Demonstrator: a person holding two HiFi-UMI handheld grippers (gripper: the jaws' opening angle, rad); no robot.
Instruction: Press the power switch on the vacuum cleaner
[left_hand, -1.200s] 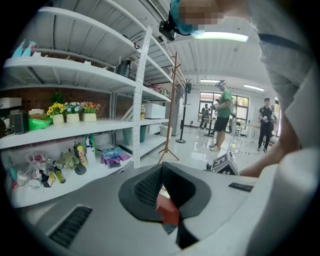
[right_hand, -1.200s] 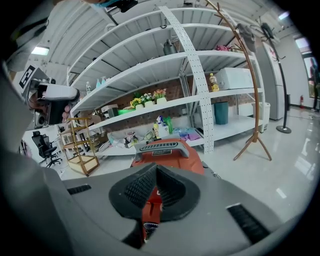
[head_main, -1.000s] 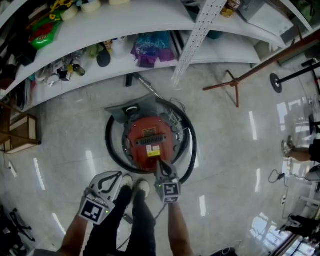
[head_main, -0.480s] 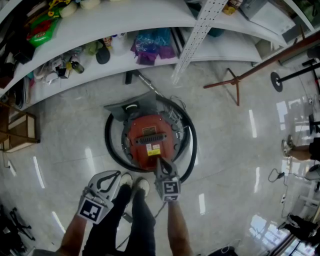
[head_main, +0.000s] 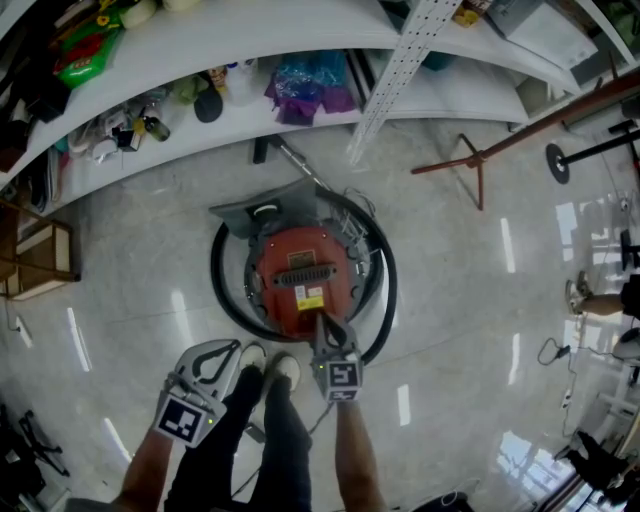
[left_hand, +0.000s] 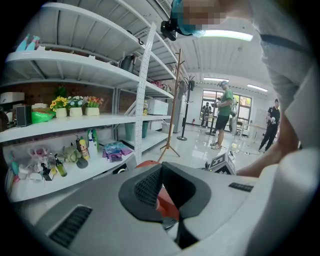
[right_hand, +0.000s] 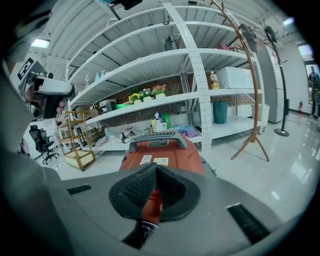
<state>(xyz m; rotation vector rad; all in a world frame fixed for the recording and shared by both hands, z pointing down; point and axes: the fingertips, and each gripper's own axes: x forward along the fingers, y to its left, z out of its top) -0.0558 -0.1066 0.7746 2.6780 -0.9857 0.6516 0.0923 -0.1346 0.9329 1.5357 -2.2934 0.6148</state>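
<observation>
Red vacuum cleaner (head_main: 276, 292), yellow label (head_main: 307, 300) seemingly illegible

Labels (head_main: 306, 299) on vacuum cleaner (head_main: 290, 250) illegible.

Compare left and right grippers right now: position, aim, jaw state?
Position: the right gripper has its tips at the near edge of the red vacuum cleaner, apparently touching it; the left gripper hangs back by the person's shoes, off the vacuum cleaner.
Aim: the right gripper points straight along the body toward the handle; the left gripper is angled across toward it.
Shared: both have jaws shut with nothing between them.
</observation>
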